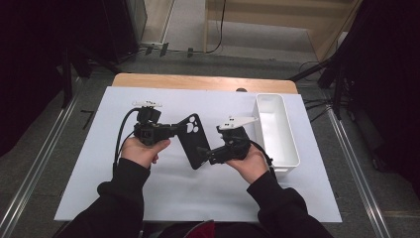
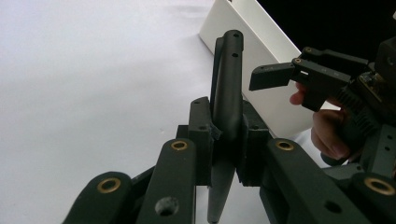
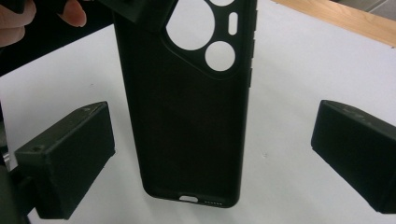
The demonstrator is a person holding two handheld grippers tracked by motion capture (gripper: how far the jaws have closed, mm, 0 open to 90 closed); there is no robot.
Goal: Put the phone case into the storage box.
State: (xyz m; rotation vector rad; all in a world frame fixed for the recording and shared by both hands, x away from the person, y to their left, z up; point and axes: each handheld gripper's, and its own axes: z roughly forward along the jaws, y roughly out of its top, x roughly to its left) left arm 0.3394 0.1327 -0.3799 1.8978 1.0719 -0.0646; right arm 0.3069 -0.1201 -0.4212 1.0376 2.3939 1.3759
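Two hand-held grippers: left pinching one black phone case, right spread; one white bin beside.

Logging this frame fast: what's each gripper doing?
Left gripper: shut on the phone case.
Right gripper: open, jaws either side of the case, not touching.

White bin walls the right; bare sheet seemingly free leftward.

No readable text, label, brand, number or sign appears anywhere.
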